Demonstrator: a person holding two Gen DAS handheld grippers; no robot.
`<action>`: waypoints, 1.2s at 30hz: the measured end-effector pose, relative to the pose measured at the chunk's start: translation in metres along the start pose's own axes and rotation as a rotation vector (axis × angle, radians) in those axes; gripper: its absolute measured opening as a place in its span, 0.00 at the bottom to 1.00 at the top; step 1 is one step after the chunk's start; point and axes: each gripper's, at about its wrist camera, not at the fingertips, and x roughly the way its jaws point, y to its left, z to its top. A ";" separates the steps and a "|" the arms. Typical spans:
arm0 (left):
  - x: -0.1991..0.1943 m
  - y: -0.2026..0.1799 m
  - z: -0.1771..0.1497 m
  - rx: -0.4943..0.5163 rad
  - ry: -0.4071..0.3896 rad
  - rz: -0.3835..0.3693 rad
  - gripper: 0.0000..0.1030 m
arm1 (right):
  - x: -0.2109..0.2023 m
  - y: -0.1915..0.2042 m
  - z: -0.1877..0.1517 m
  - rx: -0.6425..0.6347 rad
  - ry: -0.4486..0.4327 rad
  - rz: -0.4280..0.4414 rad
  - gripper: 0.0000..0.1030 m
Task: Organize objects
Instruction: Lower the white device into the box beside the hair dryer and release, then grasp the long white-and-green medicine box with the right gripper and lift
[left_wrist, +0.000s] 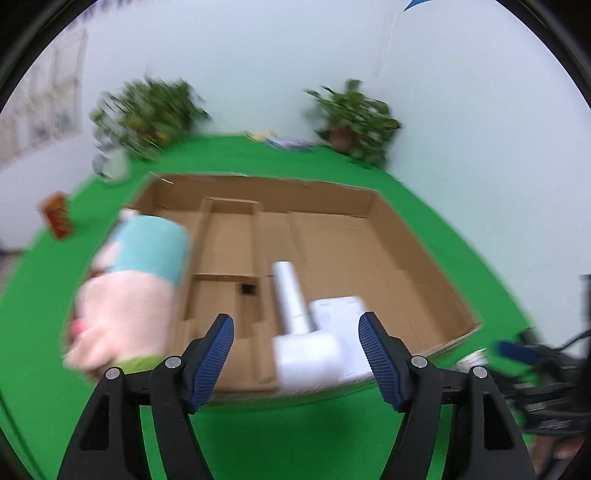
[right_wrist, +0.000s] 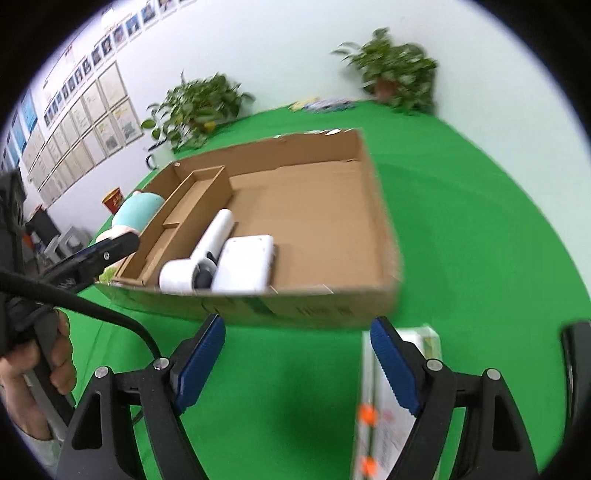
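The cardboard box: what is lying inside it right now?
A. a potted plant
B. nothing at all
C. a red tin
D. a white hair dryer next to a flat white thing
D: the white hair dryer lies inside the cardboard box, beside a flat white thing, near the front wall.
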 end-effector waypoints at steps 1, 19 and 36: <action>-0.008 -0.007 -0.012 0.023 -0.030 0.051 0.66 | -0.010 -0.005 -0.011 -0.018 -0.016 -0.026 0.80; 0.011 -0.070 -0.113 0.034 0.242 -0.262 0.70 | 0.009 -0.039 -0.097 0.020 0.163 -0.070 0.66; 0.028 -0.067 -0.124 -0.116 0.386 -0.536 0.68 | -0.003 0.039 -0.108 -0.129 0.132 0.018 0.76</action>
